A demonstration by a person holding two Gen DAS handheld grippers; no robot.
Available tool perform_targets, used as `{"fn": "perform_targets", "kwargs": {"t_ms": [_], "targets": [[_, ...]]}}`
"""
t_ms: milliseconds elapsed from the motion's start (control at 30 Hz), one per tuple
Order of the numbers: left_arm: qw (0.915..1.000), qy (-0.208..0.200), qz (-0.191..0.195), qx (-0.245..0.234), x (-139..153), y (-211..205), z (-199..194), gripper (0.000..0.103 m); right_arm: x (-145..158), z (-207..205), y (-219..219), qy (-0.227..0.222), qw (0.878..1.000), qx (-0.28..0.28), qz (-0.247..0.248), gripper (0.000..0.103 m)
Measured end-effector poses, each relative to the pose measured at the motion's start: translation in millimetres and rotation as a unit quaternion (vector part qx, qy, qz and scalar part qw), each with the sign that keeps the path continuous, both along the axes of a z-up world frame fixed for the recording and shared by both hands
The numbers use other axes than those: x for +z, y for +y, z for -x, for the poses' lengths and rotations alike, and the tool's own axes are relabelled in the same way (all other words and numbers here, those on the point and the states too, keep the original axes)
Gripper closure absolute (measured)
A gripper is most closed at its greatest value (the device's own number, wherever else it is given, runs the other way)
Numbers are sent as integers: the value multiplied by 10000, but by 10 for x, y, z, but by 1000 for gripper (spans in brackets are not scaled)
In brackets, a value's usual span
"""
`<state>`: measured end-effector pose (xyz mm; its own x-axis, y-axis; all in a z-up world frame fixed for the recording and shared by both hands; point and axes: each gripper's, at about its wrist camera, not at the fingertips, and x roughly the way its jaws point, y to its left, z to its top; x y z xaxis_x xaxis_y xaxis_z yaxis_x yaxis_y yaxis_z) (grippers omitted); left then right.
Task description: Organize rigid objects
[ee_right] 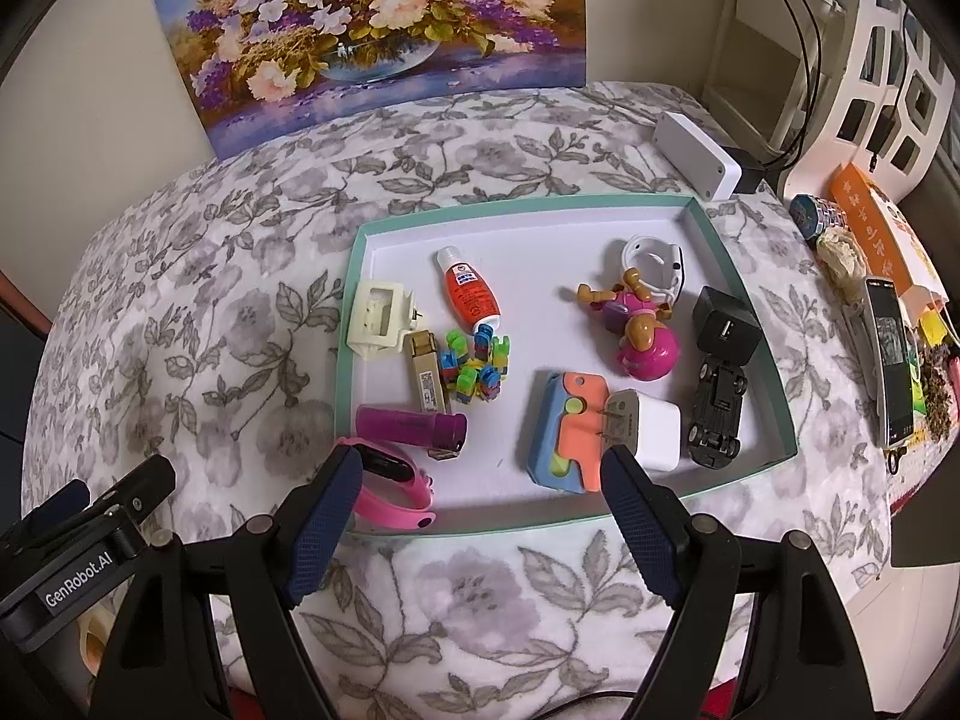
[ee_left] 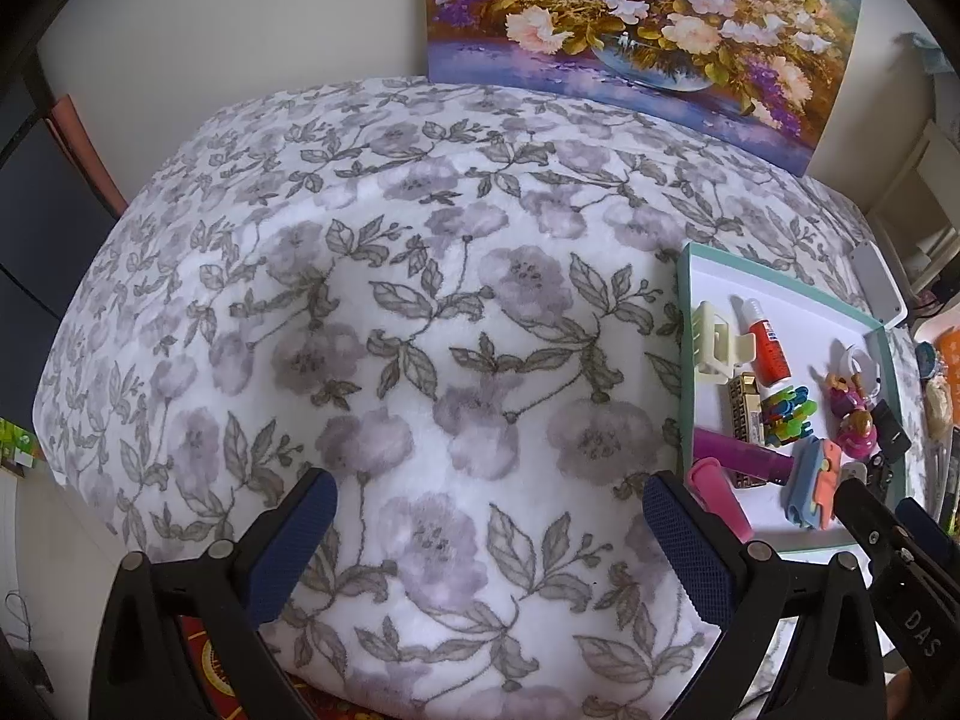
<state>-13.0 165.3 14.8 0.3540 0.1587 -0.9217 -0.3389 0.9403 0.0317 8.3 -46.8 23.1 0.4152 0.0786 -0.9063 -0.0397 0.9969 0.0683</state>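
Floral blanket (ee_right: 228, 312) spread over the whole work surface; flower painting (ee_right: 372, 18) propped upright against the wall at the far edge. Teal-rimmed tray (ee_right: 774, 360) lying flat on the blanket, to the right of the left gripper and directly ahead of the right gripper. Inside the tray, from larger to smaller: black toy car (ee_right: 717, 414) at the right wall, nose toward a black charger cube (ee_right: 723, 318); blue-and-orange toy (ee_right: 567, 426) at near centre, touching a white plug adapter (ee_right: 654, 429); pink figurine (ee_right: 645, 336) beside a white ring (ee_right: 654, 261); purple tube (ee_right: 411, 427) near the left wall; orange glue bottle (ee_right: 471, 294); cream clip (ee_right: 378, 318) on the left rim; gold module (ee_right: 427, 378) beside a multicoloured block cluster (ee_right: 480, 369). Pink band (ee_right: 396, 489) draped over the near-left corner of the rim. Left gripper (ee_left: 489, 540) spread wide over bare blanket, nothing held. Right gripper (ee_right: 480, 510) likewise spread wide at the tray's near rim, nothing held.
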Motion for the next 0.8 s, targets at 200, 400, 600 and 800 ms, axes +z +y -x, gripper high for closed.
{"fn": "perform_targets", "kwargs": {"t_ms": [200, 400, 600, 800], "targets": [[10000, 5, 4, 2, -2, 2, -5, 0, -6, -2, 3, 20, 10000, -15, 19, 21], [10000, 13, 16, 4, -18, 14, 13, 0, -15, -6, -2, 44, 10000, -14, 22, 21], [10000, 9, 14, 9, -19, 11, 15, 0, -17, -5, 5, 39, 10000, 4, 14, 21], [10000, 13, 11, -3, -18, 12, 15, 0, -3, 0, 15, 5, 10000, 33, -8, 21]]}}
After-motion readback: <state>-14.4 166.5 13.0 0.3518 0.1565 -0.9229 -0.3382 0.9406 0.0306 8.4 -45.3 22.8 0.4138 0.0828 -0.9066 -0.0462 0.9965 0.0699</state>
